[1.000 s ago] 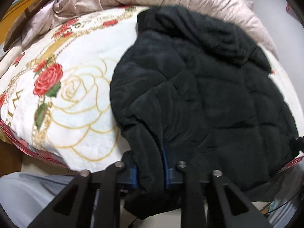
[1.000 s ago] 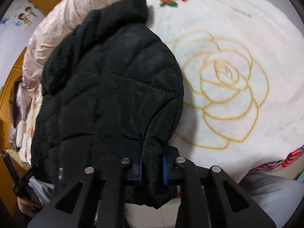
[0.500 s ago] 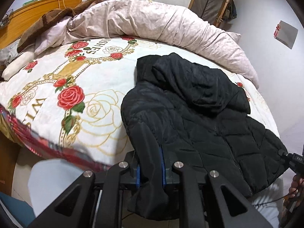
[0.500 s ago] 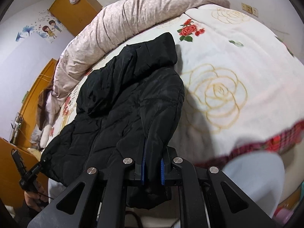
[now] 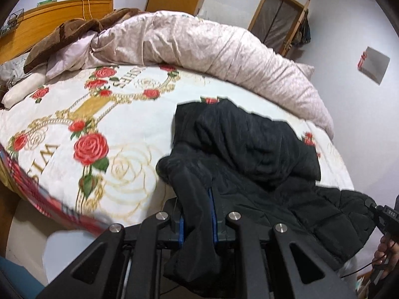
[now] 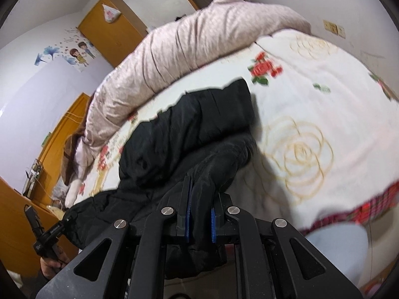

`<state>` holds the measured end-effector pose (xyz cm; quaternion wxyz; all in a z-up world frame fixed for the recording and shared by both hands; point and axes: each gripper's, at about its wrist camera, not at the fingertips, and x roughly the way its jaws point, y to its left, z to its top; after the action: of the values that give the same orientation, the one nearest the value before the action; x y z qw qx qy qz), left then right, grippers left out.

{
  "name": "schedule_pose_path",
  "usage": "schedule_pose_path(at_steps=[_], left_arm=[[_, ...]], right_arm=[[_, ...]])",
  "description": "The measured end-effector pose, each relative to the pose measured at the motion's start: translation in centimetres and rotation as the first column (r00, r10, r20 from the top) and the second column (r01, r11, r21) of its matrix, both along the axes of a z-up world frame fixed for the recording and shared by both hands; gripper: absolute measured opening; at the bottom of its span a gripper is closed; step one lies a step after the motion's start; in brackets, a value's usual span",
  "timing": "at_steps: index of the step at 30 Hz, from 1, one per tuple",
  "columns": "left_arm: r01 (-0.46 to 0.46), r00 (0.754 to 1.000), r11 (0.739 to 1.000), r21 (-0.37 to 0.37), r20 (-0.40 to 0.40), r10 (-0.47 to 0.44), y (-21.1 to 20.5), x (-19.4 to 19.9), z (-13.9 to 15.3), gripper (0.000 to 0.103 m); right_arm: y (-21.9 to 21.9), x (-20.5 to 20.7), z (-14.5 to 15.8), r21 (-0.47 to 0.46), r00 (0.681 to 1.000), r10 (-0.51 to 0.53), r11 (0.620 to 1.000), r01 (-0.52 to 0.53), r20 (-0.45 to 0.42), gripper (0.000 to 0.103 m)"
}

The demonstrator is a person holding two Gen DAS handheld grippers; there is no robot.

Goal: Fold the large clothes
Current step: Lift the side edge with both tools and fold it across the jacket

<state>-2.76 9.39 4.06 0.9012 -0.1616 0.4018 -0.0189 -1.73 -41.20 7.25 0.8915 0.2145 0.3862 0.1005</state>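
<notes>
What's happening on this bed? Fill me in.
A person is folding a black puffer jacket on a bed covered by a rose-print blanket. Each hand holds a gripper, and both are clamped on the jacket's near edge: the left gripper and the right gripper each have black fabric pinched between their jaws. The hooded end lies on the blanket. A pale pink quilt is bunched along the far side.
</notes>
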Motion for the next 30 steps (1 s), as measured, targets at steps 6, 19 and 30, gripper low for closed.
schedule_pose_path(at_steps=[6, 19, 30], left_arm=[[-0.015, 0.998, 1.0, -0.021, 0.057, 0.017, 0.9, 5.0, 1.9, 0.016], [-0.052, 0.999, 0.998, -0.04, -0.01, 0.051, 1.5, 21.2, -0.6, 0.017], [-0.075, 0.985, 0.997, -0.016, -0.156, 0.071, 0.5, 30.6, -9.7, 0.021]], right_arm=[[0.4, 4.3, 2.4, -0.009, 0.998, -0.009, 1.0, 0.01, 0.063, 0.012], [0.7, 20.3, 1.3, -0.027, 0.998, -0.053, 0.998, 0.053, -0.018, 0.013], [1.0, 30.4, -7.4, -0.083, 0.973, -0.095, 0.993, 0.079, -0.208, 0.015]])
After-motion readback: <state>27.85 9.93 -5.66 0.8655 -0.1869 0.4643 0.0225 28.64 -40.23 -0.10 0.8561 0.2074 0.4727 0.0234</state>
